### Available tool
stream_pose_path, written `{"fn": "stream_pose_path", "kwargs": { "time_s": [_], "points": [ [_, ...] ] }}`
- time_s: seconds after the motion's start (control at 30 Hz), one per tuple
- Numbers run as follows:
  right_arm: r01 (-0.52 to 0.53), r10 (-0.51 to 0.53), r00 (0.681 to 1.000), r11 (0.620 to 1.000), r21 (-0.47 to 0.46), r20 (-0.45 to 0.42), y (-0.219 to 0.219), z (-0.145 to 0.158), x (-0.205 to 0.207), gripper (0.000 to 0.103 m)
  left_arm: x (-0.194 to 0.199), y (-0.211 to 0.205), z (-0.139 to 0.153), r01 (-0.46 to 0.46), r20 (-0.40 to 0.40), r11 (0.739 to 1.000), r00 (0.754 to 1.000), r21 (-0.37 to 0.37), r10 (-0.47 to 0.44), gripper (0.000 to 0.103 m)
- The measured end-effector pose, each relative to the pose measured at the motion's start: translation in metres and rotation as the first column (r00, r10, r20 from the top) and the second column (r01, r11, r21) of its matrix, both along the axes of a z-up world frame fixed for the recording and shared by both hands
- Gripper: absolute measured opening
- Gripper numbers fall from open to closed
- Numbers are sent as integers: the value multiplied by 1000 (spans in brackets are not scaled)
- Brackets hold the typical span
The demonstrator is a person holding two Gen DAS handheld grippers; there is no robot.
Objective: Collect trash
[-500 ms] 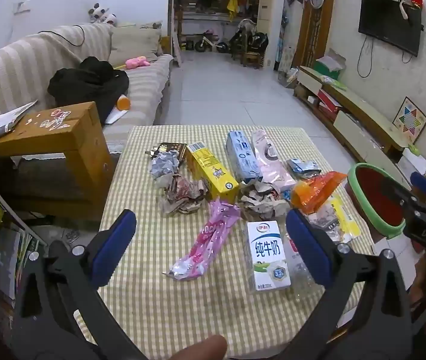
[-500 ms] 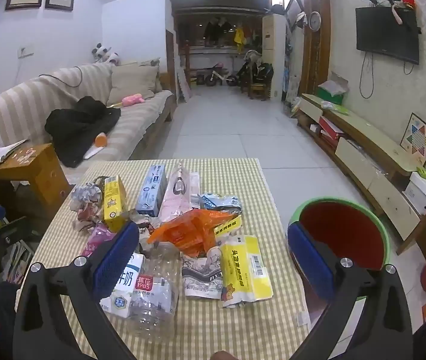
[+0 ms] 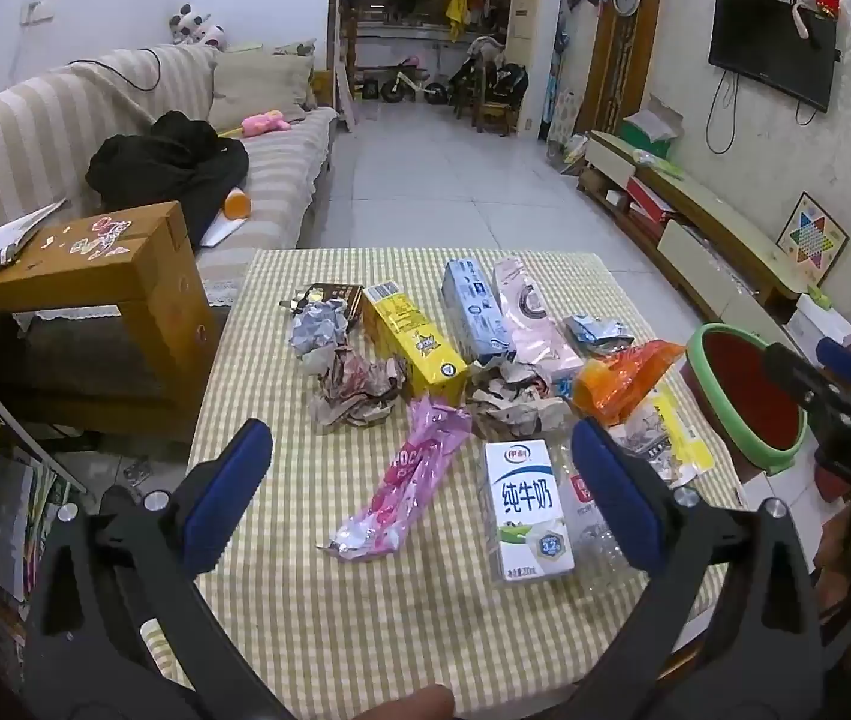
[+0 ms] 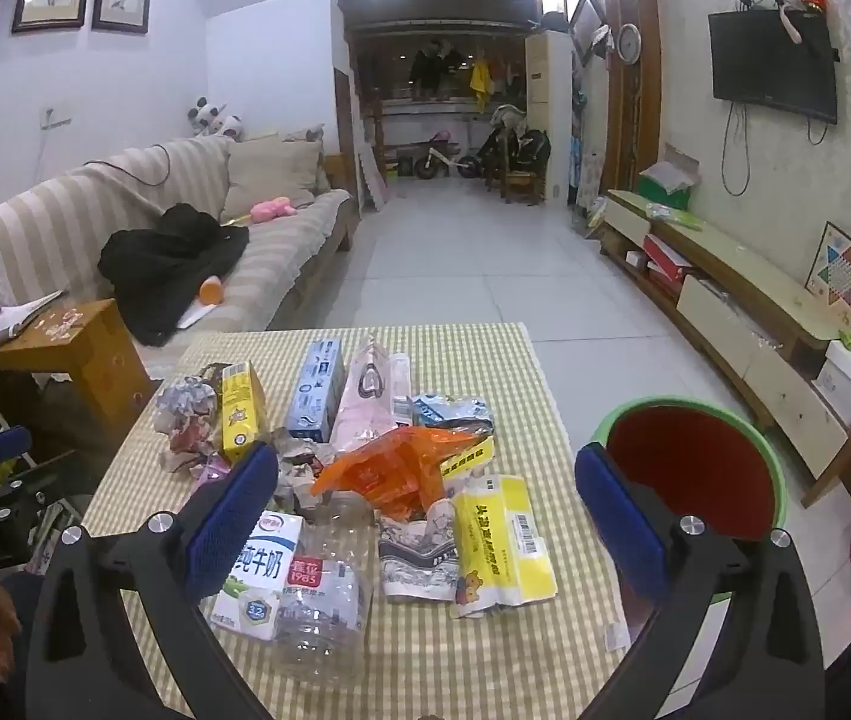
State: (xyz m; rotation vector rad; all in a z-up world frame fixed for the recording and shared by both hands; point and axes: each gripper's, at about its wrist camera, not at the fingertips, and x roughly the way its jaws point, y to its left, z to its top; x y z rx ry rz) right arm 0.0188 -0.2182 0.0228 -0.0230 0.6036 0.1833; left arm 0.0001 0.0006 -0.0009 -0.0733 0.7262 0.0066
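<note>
Both claws are held spread wide and empty: left claw [image 3: 422,492] above the pink wrapper [image 3: 410,483], right claw [image 4: 425,516] above the clear bottle [image 4: 323,594] near the bench's [image 4: 425,660] near edge. Judged: bottle is best pinched across its body, then carried to the red bin [image 4: 695,474] beside the right edge.

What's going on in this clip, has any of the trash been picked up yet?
Not yet. A person holds two grippers over a checked table strewn with trash: a white milk carton, a clear plastic bottle, a pink wrapper, an orange bag and more. The left gripper and right gripper are both open and empty, hovering above the pile. A green-rimmed bin waits beside the table's right edge.
</note>
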Motion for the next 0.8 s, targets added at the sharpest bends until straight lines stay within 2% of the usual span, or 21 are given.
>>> {"fn": "stream_pose_path", "kwargs": {
  "time_s": [0.27, 0.8],
  "points": [
    [37, -36, 999, 999, -22, 20, 0, -1, -3, 96, -2, -1, 2, 4, -5, 1000, 1000, -10, -4, 98],
    [42, -42, 999, 999, -30, 18, -6, -1, -1, 96, -1, -6, 4, 25, -5, 1000, 1000, -14, -25, 98]
  ]
}}
